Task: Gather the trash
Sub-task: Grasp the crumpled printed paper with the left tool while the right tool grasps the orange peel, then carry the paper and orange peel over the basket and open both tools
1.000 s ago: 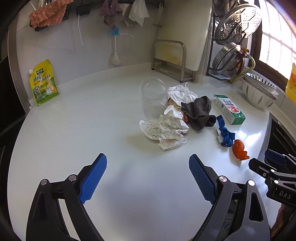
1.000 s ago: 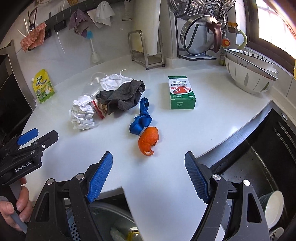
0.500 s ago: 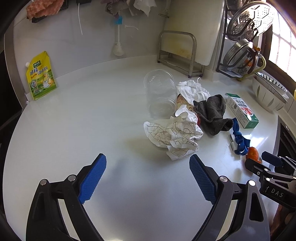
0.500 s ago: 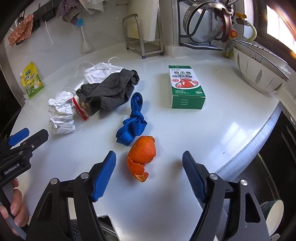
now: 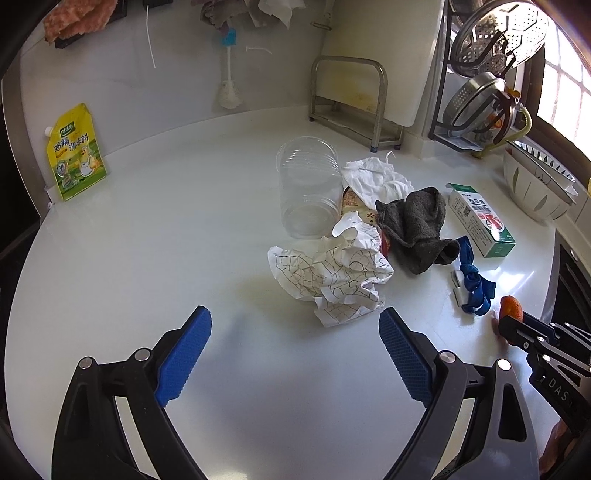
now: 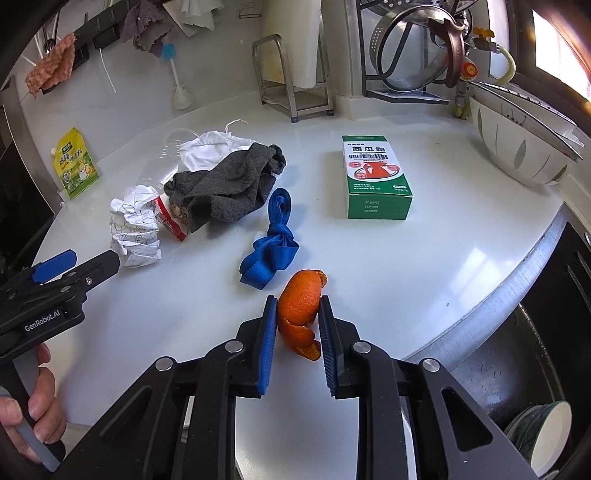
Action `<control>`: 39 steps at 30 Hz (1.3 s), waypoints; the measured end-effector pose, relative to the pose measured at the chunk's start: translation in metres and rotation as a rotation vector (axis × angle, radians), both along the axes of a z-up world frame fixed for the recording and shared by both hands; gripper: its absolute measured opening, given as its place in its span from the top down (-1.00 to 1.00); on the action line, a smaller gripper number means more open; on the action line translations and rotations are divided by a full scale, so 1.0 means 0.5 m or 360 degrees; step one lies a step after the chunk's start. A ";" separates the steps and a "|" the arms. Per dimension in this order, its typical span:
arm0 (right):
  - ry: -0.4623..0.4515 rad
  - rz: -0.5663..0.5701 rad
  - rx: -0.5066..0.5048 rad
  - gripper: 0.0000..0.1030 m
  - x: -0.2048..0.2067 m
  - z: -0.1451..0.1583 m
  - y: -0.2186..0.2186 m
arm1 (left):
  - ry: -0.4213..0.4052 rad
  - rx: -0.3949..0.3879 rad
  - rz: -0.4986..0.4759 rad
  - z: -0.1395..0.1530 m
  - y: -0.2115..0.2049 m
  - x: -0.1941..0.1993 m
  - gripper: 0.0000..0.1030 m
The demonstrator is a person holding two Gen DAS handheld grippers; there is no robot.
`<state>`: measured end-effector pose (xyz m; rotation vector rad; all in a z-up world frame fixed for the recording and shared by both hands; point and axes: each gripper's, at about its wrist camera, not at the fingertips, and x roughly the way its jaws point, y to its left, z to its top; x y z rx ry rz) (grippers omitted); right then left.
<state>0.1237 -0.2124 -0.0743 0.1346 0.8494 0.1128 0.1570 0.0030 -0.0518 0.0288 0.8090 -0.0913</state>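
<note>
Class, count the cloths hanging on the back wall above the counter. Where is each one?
3: a pink cloth at left, a purple cloth in the middle, a white cloth right of it. More may hang out of view.

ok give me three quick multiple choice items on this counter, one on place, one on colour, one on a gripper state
1. Where does the strap lie?
A. between the grey cloth and the peel
B. inside the cup
C. on top of the box

2. What colour is the box's side?
A. yellow
B. green
C. red

3. How is the right hand-held gripper?
A. wide open over the paper
B. shut on the peel
C. shut on the strap

Answers: 1 A, the right view shows the strap on the counter between the two. 2 B, its sides are green. 3 B, both pads press the peel's flanks, while the left hand-held gripper stands open.
</note>
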 end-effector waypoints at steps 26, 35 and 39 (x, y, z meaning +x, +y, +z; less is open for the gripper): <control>-0.0065 -0.0020 0.0207 0.58 -0.027 0.018 -0.046 | 0.0019 0.0057 -0.0021 -0.015 -0.047 0.047 0.32; -0.0123 -0.0014 0.0193 0.58 -0.082 0.027 -0.042 | -0.0035 0.0064 -0.0032 0.003 -0.006 -0.053 0.36; -0.0138 -0.0016 0.0194 0.58 -0.136 0.031 -0.038 | -0.0060 0.0065 -0.0062 0.016 0.006 -0.124 0.36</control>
